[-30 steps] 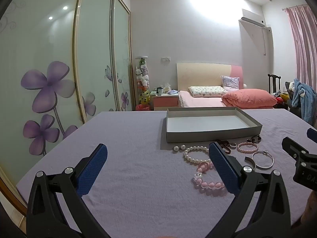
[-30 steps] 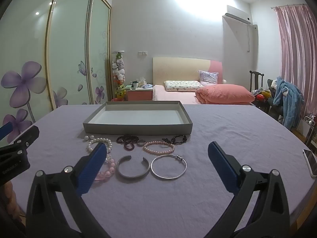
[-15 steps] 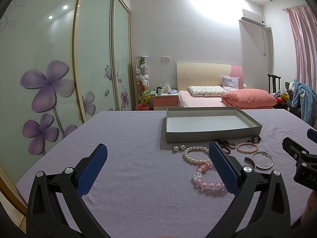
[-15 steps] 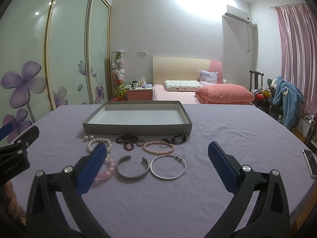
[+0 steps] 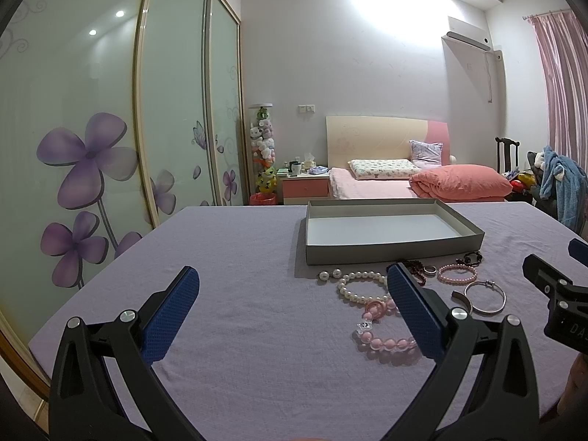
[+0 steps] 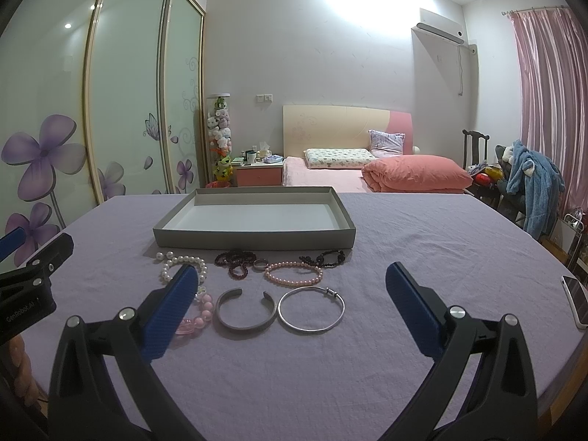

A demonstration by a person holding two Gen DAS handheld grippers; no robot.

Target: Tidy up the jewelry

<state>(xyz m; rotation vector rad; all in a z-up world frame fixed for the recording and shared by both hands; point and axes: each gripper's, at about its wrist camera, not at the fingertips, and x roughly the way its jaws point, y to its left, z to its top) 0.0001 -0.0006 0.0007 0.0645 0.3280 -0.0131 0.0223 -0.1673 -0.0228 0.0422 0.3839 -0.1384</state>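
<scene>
I hold both tools, left tool (image 5: 292, 308) and right tool (image 6: 288, 305), spread apart and empty, since the bracelets (image 6: 294, 273) lie unsorted before the tray (image 6: 253, 237) at twelve o'clock.

A plain lilac tablecloth (image 6: 404, 242) carries a grey tray (image 6: 253, 239) with a white floor. Near it lie a white pearl bracelet (image 5: 362, 286), a pale pink pearl bracelet (image 6: 293, 273), a chunky translucent pink bead bracelet (image 5: 386, 334), dark red beads (image 6: 235, 261), black beads (image 6: 323, 258), a dull grey cuff (image 6: 245, 314) and a shiny silver bangle (image 6: 311, 308). Both grippers' pads (image 6: 169, 312) are blue and dimpled, on black frames. The far-left wardrobe doors (image 5: 92, 128) are pale green with purple flowers.
</scene>
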